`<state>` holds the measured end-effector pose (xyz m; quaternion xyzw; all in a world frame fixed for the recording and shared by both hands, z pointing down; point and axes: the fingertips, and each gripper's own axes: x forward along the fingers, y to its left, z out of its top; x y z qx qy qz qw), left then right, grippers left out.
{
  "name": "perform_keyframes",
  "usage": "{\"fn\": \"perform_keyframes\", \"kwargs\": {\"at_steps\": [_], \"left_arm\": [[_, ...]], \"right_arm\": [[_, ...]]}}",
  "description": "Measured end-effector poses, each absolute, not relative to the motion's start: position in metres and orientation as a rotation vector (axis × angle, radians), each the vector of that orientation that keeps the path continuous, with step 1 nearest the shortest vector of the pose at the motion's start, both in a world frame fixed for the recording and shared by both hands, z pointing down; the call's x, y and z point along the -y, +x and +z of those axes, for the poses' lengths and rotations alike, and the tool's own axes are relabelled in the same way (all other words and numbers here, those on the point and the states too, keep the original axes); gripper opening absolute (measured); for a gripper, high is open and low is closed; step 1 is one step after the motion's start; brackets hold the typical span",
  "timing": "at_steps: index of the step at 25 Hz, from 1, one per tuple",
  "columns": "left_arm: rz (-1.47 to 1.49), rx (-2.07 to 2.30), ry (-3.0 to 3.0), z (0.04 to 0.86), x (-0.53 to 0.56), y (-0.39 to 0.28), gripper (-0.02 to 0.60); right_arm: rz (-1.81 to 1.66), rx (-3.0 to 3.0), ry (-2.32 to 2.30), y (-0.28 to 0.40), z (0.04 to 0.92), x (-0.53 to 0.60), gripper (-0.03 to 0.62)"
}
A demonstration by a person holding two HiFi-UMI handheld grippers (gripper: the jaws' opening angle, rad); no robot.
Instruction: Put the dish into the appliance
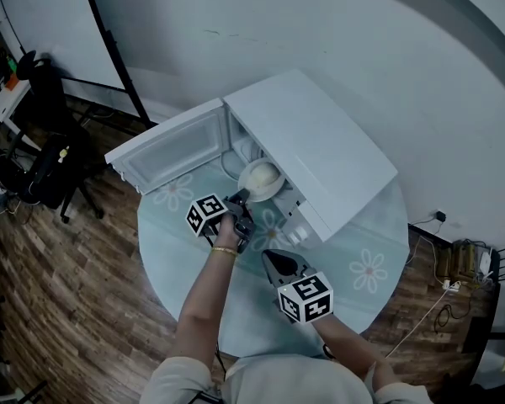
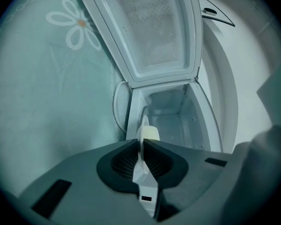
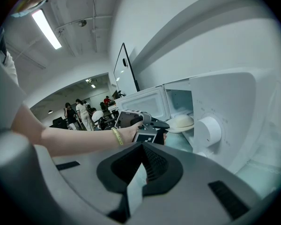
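Note:
A white plate (image 1: 261,180) with a pale bun (image 1: 264,173) on it hangs level at the mouth of the white microwave (image 1: 320,146), whose door (image 1: 172,146) stands swung out to the left. My left gripper (image 1: 239,197) is shut on the plate's near rim. In the left gripper view the plate (image 2: 141,125) shows edge-on between the pads, the bun (image 2: 151,133) just past them and the empty cavity (image 2: 173,121) ahead. My right gripper (image 1: 278,259) hovers over the table nearer me, shut on nothing (image 3: 143,145). It looks at the plate (image 3: 180,122) and the knob (image 3: 210,130).
The microwave sits on a round table with a teal flowered cloth (image 1: 366,268). A black chair (image 1: 46,154) and a stand's leg (image 1: 118,57) are at the left, cables and a power strip (image 1: 463,263) on the floor at the right. People (image 3: 75,114) stand far off.

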<state>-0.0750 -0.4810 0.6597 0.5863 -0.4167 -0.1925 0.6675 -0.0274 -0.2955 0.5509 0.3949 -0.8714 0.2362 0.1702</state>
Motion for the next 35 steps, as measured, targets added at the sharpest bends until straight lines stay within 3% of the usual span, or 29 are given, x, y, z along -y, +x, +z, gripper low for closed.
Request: {"fn": "perform_keyframes", "kwargs": {"at_steps": [35], "left_arm": [[-0.415, 0.954, 1.337, 0.672, 0.542, -0.036, 0.037]], "right_arm": [[0.702, 2.435, 1.176, -0.012, 0.563, 0.308, 0.005]]}}
